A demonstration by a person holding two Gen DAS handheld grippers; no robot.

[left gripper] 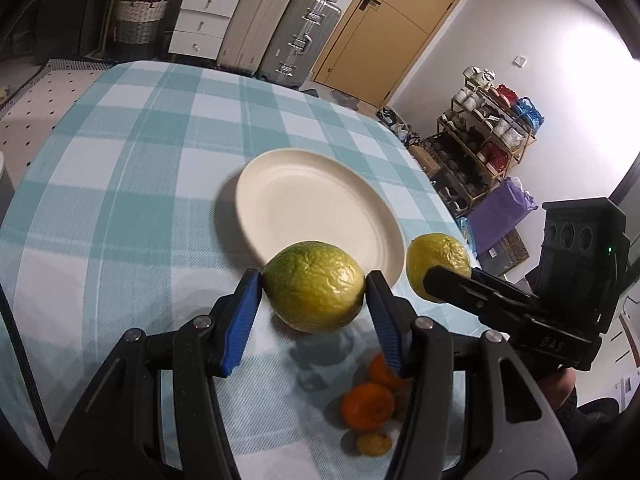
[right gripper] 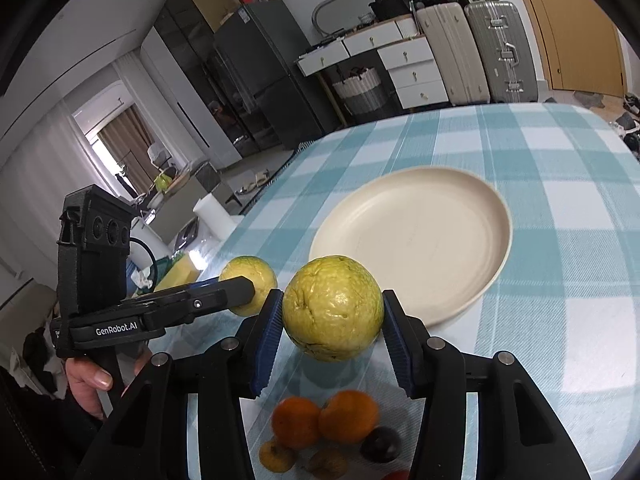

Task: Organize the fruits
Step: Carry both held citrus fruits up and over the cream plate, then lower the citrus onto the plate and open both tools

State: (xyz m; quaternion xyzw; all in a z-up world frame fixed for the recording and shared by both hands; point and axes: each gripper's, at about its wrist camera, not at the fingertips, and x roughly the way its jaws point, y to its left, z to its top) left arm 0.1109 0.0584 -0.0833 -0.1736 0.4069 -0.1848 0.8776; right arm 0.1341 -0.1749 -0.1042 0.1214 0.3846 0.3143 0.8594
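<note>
Nearest the cameras, small fruits lie on the checked tablecloth (left gripper: 120, 184): 2 oranges (right gripper: 348, 416), a dark plum (right gripper: 382, 444) and 2 small brownish-yellow ones (right gripper: 276, 456). Above them, the left gripper (left gripper: 314, 292) clamps a wrinkled green-yellow fruit (left gripper: 314, 286) between its blue pads (left gripper: 242, 320), lifted clear of the cloth. Beside it, the right gripper (right gripper: 334, 314) pinches a second yellow-green fruit (right gripper: 334, 306), also raised. Just beyond both sits the cream plate (left gripper: 256, 184), bare, on the table.
</note>
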